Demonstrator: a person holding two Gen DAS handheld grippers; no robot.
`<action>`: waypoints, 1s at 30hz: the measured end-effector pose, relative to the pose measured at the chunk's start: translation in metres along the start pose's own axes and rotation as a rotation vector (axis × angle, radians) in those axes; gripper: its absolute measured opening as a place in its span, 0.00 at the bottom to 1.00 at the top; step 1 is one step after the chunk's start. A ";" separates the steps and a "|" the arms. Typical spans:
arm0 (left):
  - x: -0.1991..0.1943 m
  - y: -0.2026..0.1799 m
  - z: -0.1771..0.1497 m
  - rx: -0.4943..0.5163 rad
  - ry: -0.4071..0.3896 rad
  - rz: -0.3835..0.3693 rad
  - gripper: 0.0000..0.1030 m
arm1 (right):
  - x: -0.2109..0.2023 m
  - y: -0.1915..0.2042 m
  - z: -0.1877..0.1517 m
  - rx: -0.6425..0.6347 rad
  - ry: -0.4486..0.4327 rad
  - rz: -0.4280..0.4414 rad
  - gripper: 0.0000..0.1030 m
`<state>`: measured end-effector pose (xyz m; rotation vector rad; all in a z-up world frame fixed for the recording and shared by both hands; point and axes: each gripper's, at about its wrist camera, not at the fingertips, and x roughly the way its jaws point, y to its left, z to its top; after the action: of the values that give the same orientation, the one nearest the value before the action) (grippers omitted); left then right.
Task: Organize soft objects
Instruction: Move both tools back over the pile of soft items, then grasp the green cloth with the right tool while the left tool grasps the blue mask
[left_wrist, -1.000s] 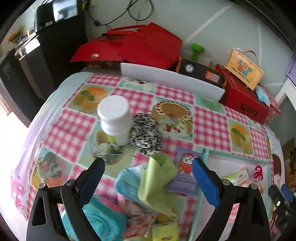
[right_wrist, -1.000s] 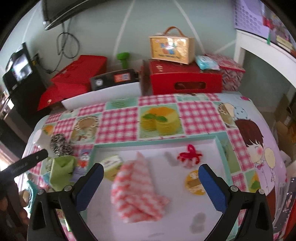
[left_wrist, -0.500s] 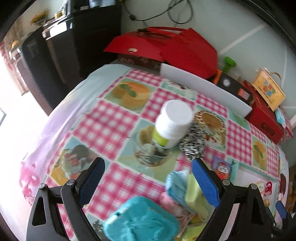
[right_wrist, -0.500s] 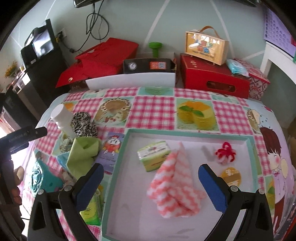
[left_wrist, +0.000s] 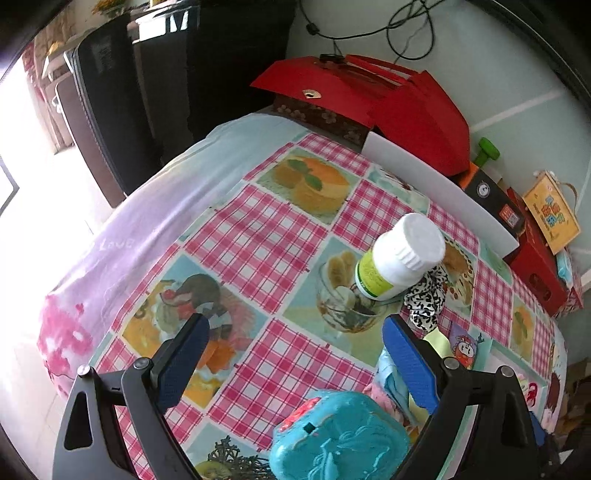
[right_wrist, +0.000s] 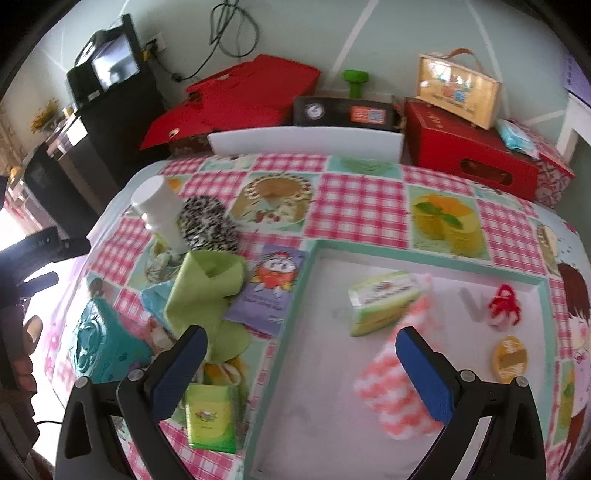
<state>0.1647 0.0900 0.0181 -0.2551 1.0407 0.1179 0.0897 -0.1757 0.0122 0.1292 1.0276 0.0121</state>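
Both claws hang wide and empty over a checked surface (right_wrist: 362, 199) mid-sort, one soft thing in the tray (right_wrist: 295, 332) and more waiting outside it. The right claw (right_wrist: 301, 363) hovers at the tray's near left edge, its left finger over the loose pile and its right finger over the tray floor, a stance that looks chosen for a reach leftward to the next cloth. In the tray lie a pink checked cloth (right_wrist: 395, 391), partly behind the right finger, a green box (right_wrist: 384, 302) touching the cloth's far end, a red trinket (right_wrist: 502, 304) and a yellow disc (right_wrist: 509, 358) to the right.

Left of the tray the unsorted soft things lie heaped: a green cloth (right_wrist: 207, 295) stands folded on top, a pale blue cloth (right_wrist: 157, 297) shows beneath it, and a spotted cloth (right_wrist: 207, 225) rests farther off, touching a white bottle (right_wrist: 159, 214). A purple card (right_wrist: 273, 288) lies between heap and tray, a teal case (right_wrist: 99, 343) at the heap's left, a green packet (right_wrist: 210, 417) nearest.

The left claw (left_wrist: 291, 358) points over bare cloth left of the heap, the bottle (left_wrist: 399, 258) and spotted cloth (left_wrist: 424, 299) beyond its right finger, the case (left_wrist: 340, 439) below it, seemingly held out of the way. The green cloth, uppermost and nearest the right claw, looks the likely next pick.
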 end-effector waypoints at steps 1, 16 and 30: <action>0.001 0.002 0.000 -0.008 0.004 -0.005 0.92 | 0.002 0.005 0.000 -0.010 0.000 0.007 1.00; 0.031 -0.026 -0.005 0.072 0.123 -0.093 0.92 | 0.042 0.065 -0.006 -0.184 0.039 0.055 0.91; 0.042 -0.054 -0.012 0.175 0.181 -0.116 0.92 | 0.064 0.069 -0.003 -0.162 0.081 0.129 0.72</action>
<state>0.1873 0.0336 -0.0161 -0.1683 1.2062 -0.1024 0.1237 -0.1023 -0.0364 0.0474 1.0932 0.2190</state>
